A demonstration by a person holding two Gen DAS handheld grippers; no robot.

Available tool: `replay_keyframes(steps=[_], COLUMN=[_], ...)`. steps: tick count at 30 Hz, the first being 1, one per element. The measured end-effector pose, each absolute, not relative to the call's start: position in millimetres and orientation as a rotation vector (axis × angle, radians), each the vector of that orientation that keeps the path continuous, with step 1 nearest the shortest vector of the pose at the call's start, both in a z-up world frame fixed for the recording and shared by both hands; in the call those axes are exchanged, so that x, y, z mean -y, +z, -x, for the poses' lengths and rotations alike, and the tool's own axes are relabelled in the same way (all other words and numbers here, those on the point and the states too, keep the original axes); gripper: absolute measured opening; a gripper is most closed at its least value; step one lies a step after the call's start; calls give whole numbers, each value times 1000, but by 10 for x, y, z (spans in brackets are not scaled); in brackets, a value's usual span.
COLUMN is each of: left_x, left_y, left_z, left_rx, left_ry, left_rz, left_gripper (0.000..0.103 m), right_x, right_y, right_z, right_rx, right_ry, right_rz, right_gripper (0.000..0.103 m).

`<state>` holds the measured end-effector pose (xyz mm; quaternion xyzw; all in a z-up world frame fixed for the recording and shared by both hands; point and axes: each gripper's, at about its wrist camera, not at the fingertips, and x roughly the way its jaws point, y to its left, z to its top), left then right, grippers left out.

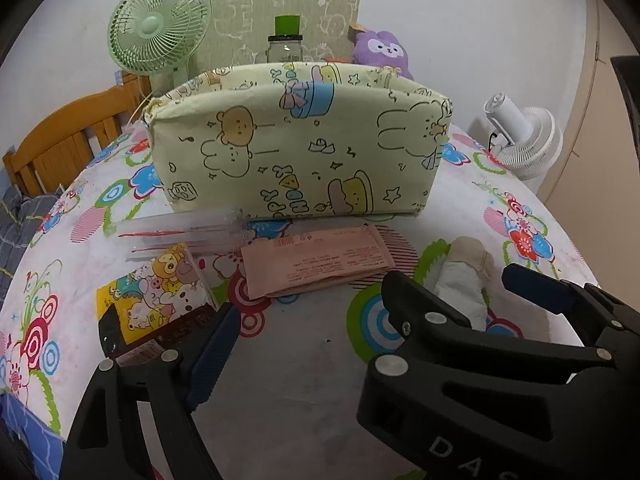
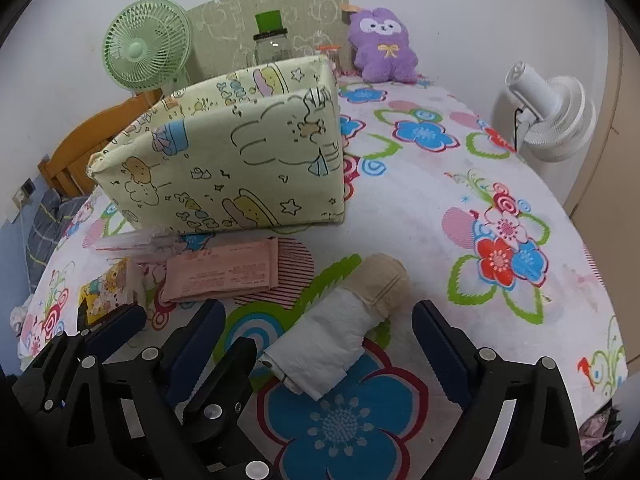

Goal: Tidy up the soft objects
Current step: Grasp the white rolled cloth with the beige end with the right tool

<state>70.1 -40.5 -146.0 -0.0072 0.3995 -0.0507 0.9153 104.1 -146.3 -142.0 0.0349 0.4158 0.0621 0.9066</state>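
**Soft items laid out before the open jaws**

A rolled white and beige cloth bundle [image 2: 344, 320] lies on its side between the right jaws, beige end pointing away. Beyond the left jaws lies a flat pink packet [image 1: 316, 260], with a cartoon-printed packet [image 1: 160, 292] just off the left jaw's tip. Farther ahead of both stands an upright, open-topped pale green fabric box [image 1: 296, 148] printed with bears and rabbits.
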Motion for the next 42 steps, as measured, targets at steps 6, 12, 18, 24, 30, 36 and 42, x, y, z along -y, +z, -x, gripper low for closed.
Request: replay_keyframes(steps=[6,12,18,24,30,36,42], left_x=[417,462,503,547,601,632,657], left_y=[-1528,-1536,-1525,-1508,-1518,-1494,-1415], left_z=[-731,-767,-785,-773,-757,-766,-828], left_rx=[-846,-850,-855,-856,-873,-859,-836], left_ry=[-109,-117,-130,-118,-126,-121,-148], left_rz=[10,3,3,-33,-67,-97,-146], left_gripper=[86,87,87,87,87,87,87], right_x=[1464,1434,1485,1518,1513,1595,1616], right_y=[-1507,-1507,-1500,-1495,-1494,-1488,-1442], right_z=[-1085,-1095,-1098,-1093,-1077,-1077,-1097], right_rx=[-893,-884,-883,-879,-885,-885,-873], right_ry=[128,143,154,143,115,117,137], right_rz=[-78,-44,-55,-56,-2,-20,-60], right_gripper=[90,79,75,71,43,34,30])
